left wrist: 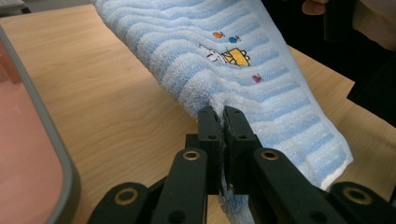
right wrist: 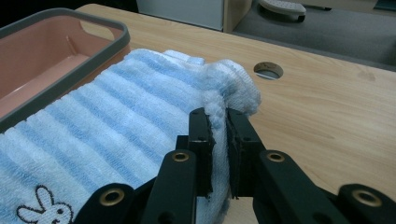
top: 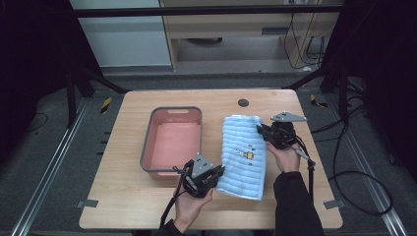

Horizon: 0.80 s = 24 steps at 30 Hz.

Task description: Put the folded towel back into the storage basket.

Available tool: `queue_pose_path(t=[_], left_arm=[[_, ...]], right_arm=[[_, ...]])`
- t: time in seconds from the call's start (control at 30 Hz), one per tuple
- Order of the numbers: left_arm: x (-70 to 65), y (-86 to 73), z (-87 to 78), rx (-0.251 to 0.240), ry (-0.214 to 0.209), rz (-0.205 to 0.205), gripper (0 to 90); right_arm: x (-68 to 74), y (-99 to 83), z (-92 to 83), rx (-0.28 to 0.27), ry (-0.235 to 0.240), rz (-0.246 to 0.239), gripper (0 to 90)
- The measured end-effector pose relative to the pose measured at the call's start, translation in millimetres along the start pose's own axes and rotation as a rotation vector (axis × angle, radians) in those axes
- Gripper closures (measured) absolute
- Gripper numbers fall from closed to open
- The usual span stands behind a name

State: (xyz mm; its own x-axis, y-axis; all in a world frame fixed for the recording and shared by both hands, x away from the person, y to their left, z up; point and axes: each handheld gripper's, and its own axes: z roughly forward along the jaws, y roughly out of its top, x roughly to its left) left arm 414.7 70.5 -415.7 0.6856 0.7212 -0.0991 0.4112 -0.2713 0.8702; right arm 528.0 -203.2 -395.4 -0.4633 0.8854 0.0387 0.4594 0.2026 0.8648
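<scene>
A folded blue-and-white striped towel (top: 243, 155) with a small embroidered picture lies stretched across the table's right half, lifted at two edges. My left gripper (top: 217, 173) is shut on the towel's near left edge (left wrist: 219, 109), its jaws pinching the cloth. My right gripper (top: 261, 131) is shut on the far right corner of the towel (right wrist: 219, 105), with the fabric bunched between its jaws. The embroidered rabbit (right wrist: 44, 210) shows near that gripper, and the yellow figure (left wrist: 236, 56) shows ahead of the left one.
A pink tub with a grey rim (top: 169, 109) stands left of the towel, nothing inside it. A round cable hole (top: 243, 103) sits at the back of the wooden table (top: 128, 196). Cables trail off the right side.
</scene>
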Motion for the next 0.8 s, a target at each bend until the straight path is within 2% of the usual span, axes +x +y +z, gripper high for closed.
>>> queue_pose_path(t=[0.8], left_arm=[[15.0, 33.9, -30.1, -0.083, 0.026, 0.025, 86.7]], right_arm=[[16.7, 45.9, -9.1, -0.067, -0.005, -0.023, 82.0]])
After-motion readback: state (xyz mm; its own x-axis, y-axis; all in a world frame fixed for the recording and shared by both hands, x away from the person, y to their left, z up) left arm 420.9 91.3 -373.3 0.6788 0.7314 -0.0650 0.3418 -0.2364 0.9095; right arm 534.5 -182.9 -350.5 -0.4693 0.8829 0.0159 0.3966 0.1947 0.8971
